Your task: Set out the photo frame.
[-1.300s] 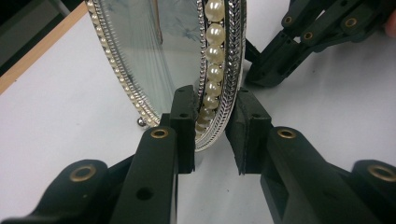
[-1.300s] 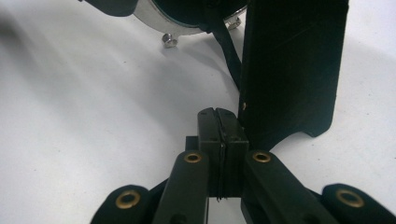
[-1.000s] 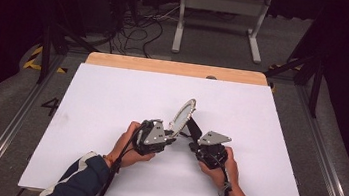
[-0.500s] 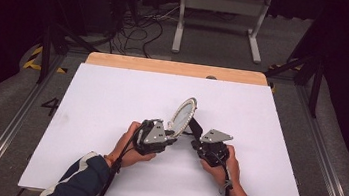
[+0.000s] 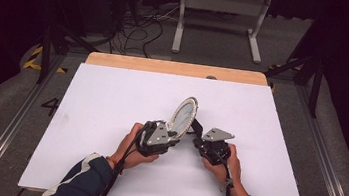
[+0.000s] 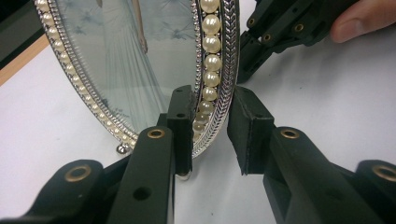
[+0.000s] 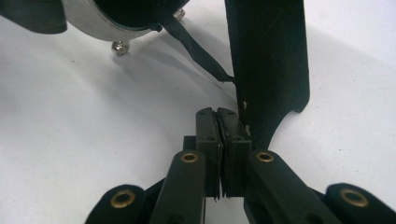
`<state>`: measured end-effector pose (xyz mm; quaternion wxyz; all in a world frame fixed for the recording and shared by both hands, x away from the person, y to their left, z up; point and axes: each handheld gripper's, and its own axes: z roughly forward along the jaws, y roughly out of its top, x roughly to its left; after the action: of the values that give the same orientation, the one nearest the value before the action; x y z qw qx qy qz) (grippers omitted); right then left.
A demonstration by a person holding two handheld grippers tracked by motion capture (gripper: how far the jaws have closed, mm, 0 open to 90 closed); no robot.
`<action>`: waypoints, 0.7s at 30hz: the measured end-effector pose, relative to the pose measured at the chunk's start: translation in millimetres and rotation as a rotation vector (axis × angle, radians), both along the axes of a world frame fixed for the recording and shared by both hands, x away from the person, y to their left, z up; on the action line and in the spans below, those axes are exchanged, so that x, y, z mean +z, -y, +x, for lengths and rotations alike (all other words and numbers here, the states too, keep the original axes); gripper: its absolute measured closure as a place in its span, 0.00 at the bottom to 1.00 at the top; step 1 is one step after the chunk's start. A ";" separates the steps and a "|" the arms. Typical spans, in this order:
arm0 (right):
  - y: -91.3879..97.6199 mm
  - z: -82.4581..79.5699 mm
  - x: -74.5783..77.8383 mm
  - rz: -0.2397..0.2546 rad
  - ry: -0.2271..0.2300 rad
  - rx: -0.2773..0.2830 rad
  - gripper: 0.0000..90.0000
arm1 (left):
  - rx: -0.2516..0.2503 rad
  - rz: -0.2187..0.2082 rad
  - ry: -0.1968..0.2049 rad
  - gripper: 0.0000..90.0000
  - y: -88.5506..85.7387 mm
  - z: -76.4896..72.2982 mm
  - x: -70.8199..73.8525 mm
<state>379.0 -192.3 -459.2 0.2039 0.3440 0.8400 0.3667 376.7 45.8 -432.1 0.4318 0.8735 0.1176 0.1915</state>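
Near the front-middle of the white table top (image 5: 109, 120), an oval picture frame (image 5: 183, 115) stands tilted, pearl-and-silver rim, small ball feet on the board. Both grippers sit just beside it, nearer the person.

Left gripper (image 6: 210, 128): jaws straddle the frame's lower rim, one pad against the glass side, the other showing a sliver of gap behind the metal edge. Partly closed; can't tell if it truly pinches or just brackets the rim.

Right gripper (image 7: 217, 135): jaws pressed together, nothing visible between the pads. It sits touching or nearly touching the black easel stand (image 7: 268, 70) behind the frame; a black strap (image 7: 196, 46) runs from stand to frame back.

Risks, my read:
- Loose left grip on a curved, slick rim, so the frame could pivot on its feet and tip face-down.
- Stand nudged sideways by the right gripper would strain the strap or leave the leg short of its set angle, so the frame falls back on release.
- Pad on the glass could scuff or smear it.

Surface beyond the frame: plain white board, wooden strip (image 5: 176, 68) along the far edge. Room past that is dark, with cables (image 5: 140, 28) and a grey metal stand (image 5: 220, 13) on the floor.
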 end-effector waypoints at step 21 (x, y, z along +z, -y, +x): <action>-1.3 -6.7 6.2 0.045 0.008 0.045 0.86 | 0.000 -0.030 -0.050 0.70 -22.8 1.1 8.1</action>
<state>372.3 -190.9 -453.0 0.1914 0.3280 0.8382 0.3914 377.8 68.6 -424.0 0.4417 0.8715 0.1314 0.1677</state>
